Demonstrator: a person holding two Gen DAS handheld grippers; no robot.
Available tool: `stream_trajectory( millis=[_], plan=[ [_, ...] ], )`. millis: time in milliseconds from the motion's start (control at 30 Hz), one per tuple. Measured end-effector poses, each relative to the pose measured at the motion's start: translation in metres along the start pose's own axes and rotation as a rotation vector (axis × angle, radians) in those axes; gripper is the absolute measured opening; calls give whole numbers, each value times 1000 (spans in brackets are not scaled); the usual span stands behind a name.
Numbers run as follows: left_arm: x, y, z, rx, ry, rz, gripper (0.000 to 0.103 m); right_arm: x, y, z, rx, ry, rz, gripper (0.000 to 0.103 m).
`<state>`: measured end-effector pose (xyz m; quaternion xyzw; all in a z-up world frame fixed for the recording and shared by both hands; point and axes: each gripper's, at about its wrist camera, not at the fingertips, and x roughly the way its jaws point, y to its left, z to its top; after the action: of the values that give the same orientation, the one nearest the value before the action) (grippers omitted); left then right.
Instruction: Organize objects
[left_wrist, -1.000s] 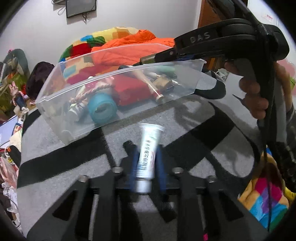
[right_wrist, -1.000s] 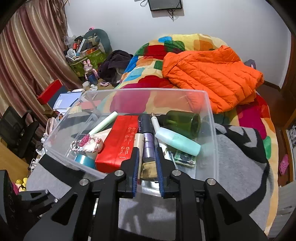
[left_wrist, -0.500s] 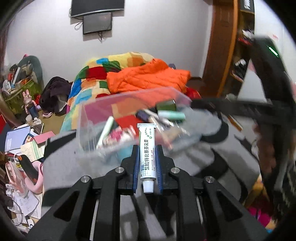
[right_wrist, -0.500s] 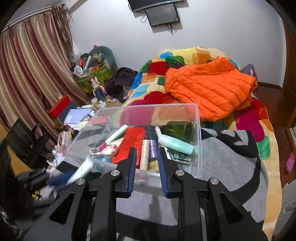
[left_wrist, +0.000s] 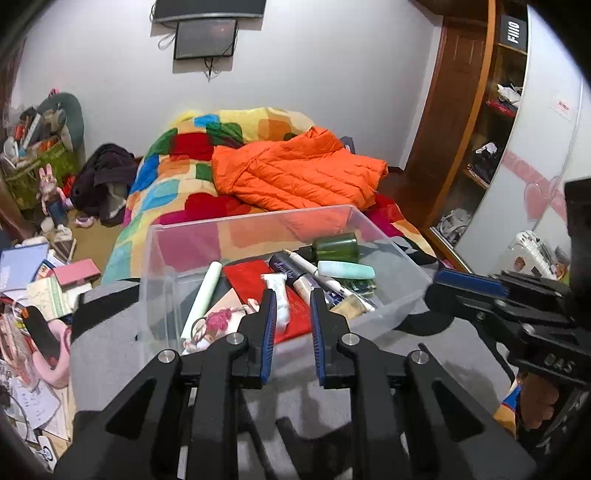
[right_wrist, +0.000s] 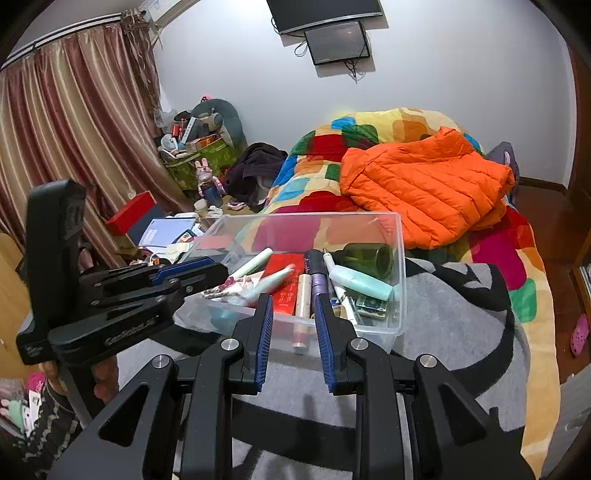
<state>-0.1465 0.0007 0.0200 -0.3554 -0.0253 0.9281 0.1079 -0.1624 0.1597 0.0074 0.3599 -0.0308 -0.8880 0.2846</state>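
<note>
A clear plastic bin (left_wrist: 258, 218) (right_wrist: 306, 214) stands on a grey and black blanket (left_wrist: 110, 350). It holds a red box (left_wrist: 251, 280), a green bottle (left_wrist: 336, 247), a mint tube (left_wrist: 345, 269) and several pens and tubes. A small white tube (left_wrist: 279, 302) (right_wrist: 273, 280) lies loose on the red box, blurred, just beyond my left gripper (left_wrist: 291, 293) (right_wrist: 218, 271). That gripper hangs over the bin's near left corner, jaws a narrow gap apart and empty. My right gripper (right_wrist: 291, 301) (left_wrist: 437, 288) hovers at the bin's near right wall, jaws likewise narrowly apart and empty.
Behind the bin an orange jacket (left_wrist: 295, 173) lies on a colourful quilt (left_wrist: 166, 184). Boxes, papers and toys crowd the floor at the left (left_wrist: 29, 280). A wooden wardrobe (left_wrist: 472, 147) stands at the right. A hand (left_wrist: 535, 402) holds the right gripper's handle.
My left gripper rose from the blanket to above the bin with the white tube between its pads; the tube has now left the jaws and lies in the bin. My right gripper drew back from the bin.
</note>
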Motion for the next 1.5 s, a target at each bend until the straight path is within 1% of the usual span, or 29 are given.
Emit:
stream_trajectory(
  millis=[100, 167, 200, 233, 267, 333, 367, 400, 433, 500, 533, 567, 600, 633, 700, 733, 833, 933, 1100, 1500],
  plan=[
    [-15, -8, -4, 21, -28, 15, 17, -4, 3, -2, -8, -9, 1, 21],
    [-25, -12, -7, 28, -50, 19, 23, -8, 6, -4, -17, -21, 2, 21],
    [-29, -14, -9, 28, -62, 28, 29, -11, 7, -5, -22, -29, -5, 24],
    [-34, -16, -11, 26, -77, 35, 35, -13, 9, -6, -26, -36, -11, 30],
    [-40, -17, -14, 23, -91, 40, 38, -16, 10, -7, -34, -48, -21, 34],
    [-46, -19, -18, 21, -109, 50, 46, -24, 13, -10, -47, -75, -36, 49],
    [-50, -21, -21, 22, -117, 59, 49, -26, 14, -11, -53, -83, -39, 52],
    [-52, -21, -22, 21, -124, 67, 57, -29, 16, -12, -59, -90, -43, 54],
    [-55, -22, -24, 17, -136, 81, 65, -31, 18, -14, -68, -95, -48, 55],
    [-60, -22, -29, 13, -155, 109, 71, -34, 22, -17, -90, -100, -59, 57],
    [-62, -22, -31, 11, -161, 115, 74, -35, 24, -18, -101, -103, -67, 63],
    [-65, -22, -34, 5, -166, 121, 77, -37, 26, -20, -111, -113, -79, 66],
    [-66, -22, -35, 2, -171, 125, 82, -38, 27, -21, -117, -123, -87, 71],
    [-67, -22, -37, 0, -177, 130, 87, -40, 29, -23, -123, -133, -95, 73],
    [-70, -23, -41, -1, -191, 149, 92, -44, 30, -26, -127, -148, -107, 79],
    [-71, -23, -42, -1, -195, 153, 94, -45, 29, -28, -120, -155, -110, 81],
    [-72, -22, -46, -15, -198, 156, 97, -46, 27, -32, -103, -151, -111, 82],
    [-68, -19, -50, -45, -186, 153, 97, -42, 23, -36, -91, -137, -126, 82],
    [-64, -16, -53, -73, -173, 149, 97, -38, 19, -41, -74, -118, -119, 82],
    [-60, -15, -54, -79, -156, 134, 97, -36, 18, -44, -73, -111, -119, 82]
  ],
)
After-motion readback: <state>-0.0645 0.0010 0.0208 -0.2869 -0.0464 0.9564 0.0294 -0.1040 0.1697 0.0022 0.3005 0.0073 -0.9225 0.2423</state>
